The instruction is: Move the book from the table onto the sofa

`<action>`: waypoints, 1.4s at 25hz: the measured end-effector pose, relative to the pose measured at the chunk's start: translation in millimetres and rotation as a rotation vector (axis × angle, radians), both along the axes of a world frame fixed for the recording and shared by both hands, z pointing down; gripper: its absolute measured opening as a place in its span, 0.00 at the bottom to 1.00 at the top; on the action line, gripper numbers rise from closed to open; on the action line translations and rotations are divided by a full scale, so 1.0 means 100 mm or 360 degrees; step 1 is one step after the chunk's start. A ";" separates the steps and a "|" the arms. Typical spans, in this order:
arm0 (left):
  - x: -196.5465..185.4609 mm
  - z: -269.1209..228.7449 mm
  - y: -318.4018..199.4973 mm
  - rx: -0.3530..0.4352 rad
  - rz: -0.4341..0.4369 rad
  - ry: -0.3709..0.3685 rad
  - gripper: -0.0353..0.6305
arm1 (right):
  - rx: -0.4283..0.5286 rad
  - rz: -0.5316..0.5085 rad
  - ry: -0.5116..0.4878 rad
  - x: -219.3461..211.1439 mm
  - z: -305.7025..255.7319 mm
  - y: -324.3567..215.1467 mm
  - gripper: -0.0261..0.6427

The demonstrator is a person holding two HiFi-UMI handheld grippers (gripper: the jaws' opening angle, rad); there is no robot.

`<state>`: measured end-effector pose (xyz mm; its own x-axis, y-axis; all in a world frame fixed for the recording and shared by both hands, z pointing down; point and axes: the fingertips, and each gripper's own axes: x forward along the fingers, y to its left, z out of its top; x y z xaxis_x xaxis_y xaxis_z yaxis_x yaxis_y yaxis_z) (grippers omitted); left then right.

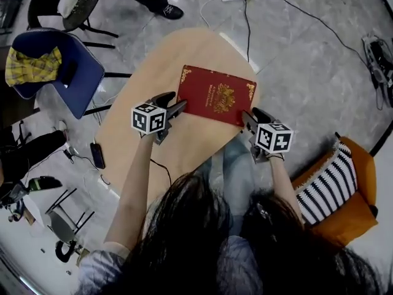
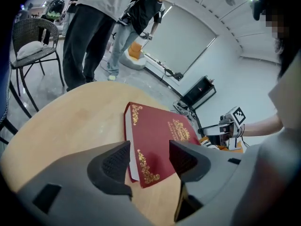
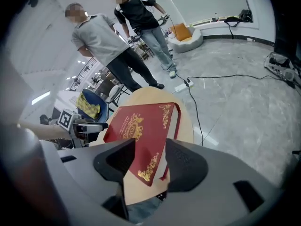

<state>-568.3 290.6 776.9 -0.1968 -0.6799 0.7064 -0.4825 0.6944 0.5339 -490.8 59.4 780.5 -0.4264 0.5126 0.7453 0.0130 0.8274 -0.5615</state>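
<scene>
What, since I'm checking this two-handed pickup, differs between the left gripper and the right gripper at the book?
The left gripper frames the near-left corner of the book; the right gripper frames its near-right corner. The left gripper hangs over bare table; the right gripper sits at the table's near edge. Shared: both point down at the book with jaws open, pads off it.
</scene>
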 end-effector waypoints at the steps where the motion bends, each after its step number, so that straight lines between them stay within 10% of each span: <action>1: 0.00 0.08 0.01 -0.0008 -0.0013 0.0017 0.43 | -0.0027 0.0013 0.0018 0.00 0.07 0.02 0.33; 12: -0.05 0.36 -0.09 0.0125 -0.0163 0.0214 0.44 | 0.0087 -0.0015 0.0142 -0.01 0.33 0.09 0.31; 35: 0.34 -1.76 -0.03 0.0392 0.0044 -0.0175 0.42 | 0.0065 0.0413 -0.0137 0.62 -1.81 0.19 0.26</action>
<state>-534.4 288.0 600.6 -0.2422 -0.8349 0.4942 -0.5638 0.5357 0.6286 -428.9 78.1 599.3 -0.6022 0.3479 0.7185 -0.1562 0.8313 -0.5334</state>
